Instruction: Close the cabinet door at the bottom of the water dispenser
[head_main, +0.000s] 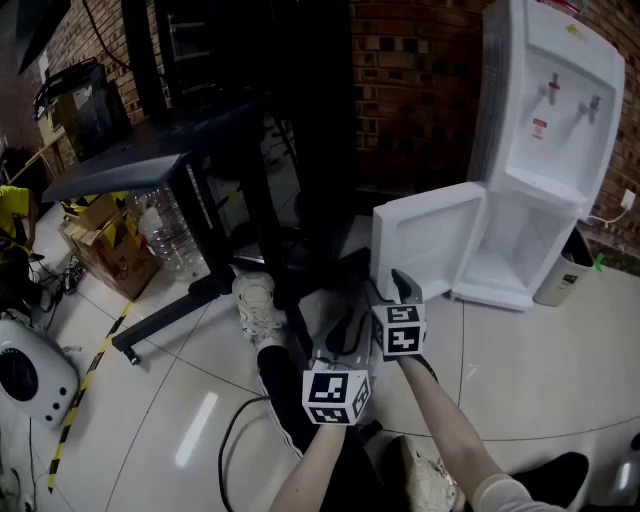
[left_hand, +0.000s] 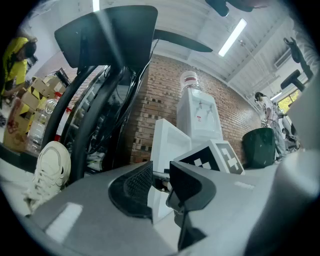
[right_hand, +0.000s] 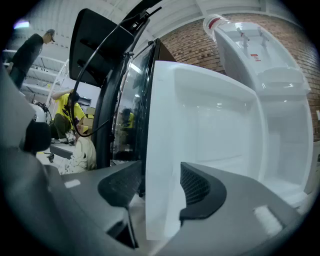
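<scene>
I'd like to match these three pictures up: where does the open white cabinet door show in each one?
Head view: the open white cabinet door stands right of centre, swung out to the left.
Left gripper view: the door is small, at the centre.
Right gripper view: the door is close up and fills the middle.
Shared landmark: the tall white water dispenser, right of the door in every view.

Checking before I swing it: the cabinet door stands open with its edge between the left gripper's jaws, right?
No. The edge of the open cabinet door is between the jaws of the right gripper, not the left; the right gripper view shows it. The left gripper has nothing between its jaws.
</scene>
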